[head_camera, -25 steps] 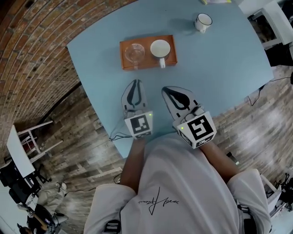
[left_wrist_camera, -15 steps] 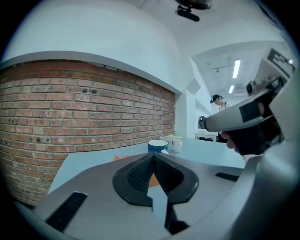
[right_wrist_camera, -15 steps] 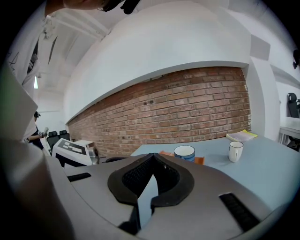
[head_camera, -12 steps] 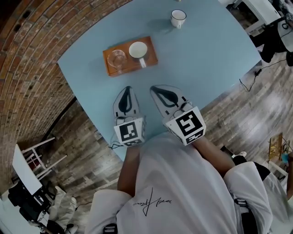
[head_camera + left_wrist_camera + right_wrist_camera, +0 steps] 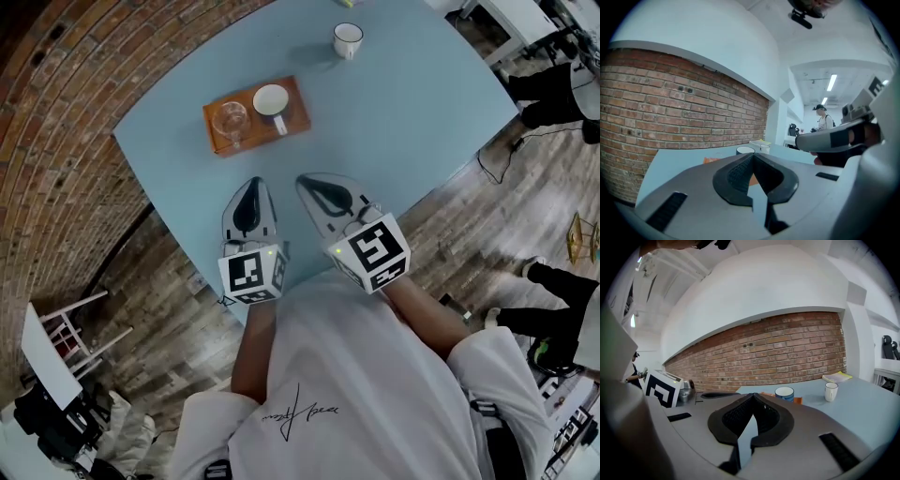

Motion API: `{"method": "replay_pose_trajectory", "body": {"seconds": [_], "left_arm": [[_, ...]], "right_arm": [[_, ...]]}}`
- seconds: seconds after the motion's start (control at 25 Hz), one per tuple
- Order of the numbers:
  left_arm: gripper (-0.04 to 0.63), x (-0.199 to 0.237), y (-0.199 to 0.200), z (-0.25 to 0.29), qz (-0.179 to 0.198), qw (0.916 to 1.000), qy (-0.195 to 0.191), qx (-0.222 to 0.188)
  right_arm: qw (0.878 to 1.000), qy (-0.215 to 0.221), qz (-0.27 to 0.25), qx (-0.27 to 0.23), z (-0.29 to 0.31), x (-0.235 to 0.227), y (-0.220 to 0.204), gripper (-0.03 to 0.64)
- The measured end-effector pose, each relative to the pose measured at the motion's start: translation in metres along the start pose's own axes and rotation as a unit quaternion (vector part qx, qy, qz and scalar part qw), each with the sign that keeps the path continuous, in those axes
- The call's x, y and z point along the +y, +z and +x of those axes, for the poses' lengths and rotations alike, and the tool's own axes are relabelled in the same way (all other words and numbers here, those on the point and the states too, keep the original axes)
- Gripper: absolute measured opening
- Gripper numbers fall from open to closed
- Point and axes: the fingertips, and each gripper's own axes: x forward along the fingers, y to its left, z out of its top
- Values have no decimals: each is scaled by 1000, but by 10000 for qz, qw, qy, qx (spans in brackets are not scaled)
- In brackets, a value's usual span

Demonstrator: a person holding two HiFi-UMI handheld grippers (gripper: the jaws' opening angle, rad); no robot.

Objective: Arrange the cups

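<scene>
An orange tray (image 5: 255, 117) lies on the blue table (image 5: 403, 122), holding a clear glass (image 5: 231, 118) on its left and a white mug (image 5: 271, 99) on its right. A second white mug (image 5: 347, 39) stands alone near the table's far edge. My left gripper (image 5: 255, 181) and right gripper (image 5: 302, 178) hover side by side over the table's near part, short of the tray, both shut and empty. In the left gripper view the shut gripper (image 5: 752, 154) points at the tray mug (image 5: 745, 150). In the right gripper view the gripper (image 5: 752, 394) points left of the tray mug (image 5: 784, 393) and the lone mug (image 5: 831, 391).
A brick wall (image 5: 56, 122) runs along the table's left side. Wooden floor (image 5: 178, 309) surrounds the table's near corner. A yellow booklet (image 5: 839, 377) lies at the table's far edge. A person (image 5: 824, 121) stands far off in the left gripper view.
Both grippers have risen slightly and drawn back a little from the tray. The left jaws have closed fully. The head view has swung, so the tray and mugs sit further left.
</scene>
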Motion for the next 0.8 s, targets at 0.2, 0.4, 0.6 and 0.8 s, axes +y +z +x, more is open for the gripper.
{"method": "replay_pose_trajectory", "body": {"seconds": [0.2,0.4,0.6,0.8], "left_arm": [[9,-8,15,-8,-106,9997,-182,-155],[9,-13,19,-12,-159,9994,-265,-184],[9,-17,23,-18,-203,9991,-342,-160],[9,-16,28,-23,-197,9988,-393,-197]], "right_arm": [[10000,21,-28,-56,-5,5,2,20],[10000,-54,5,-48,-12,3,-1,20],[9999,-93,36,-92,-14,3,4,20],[9999,-80,-52,-118,-10,9,10,20]]}}
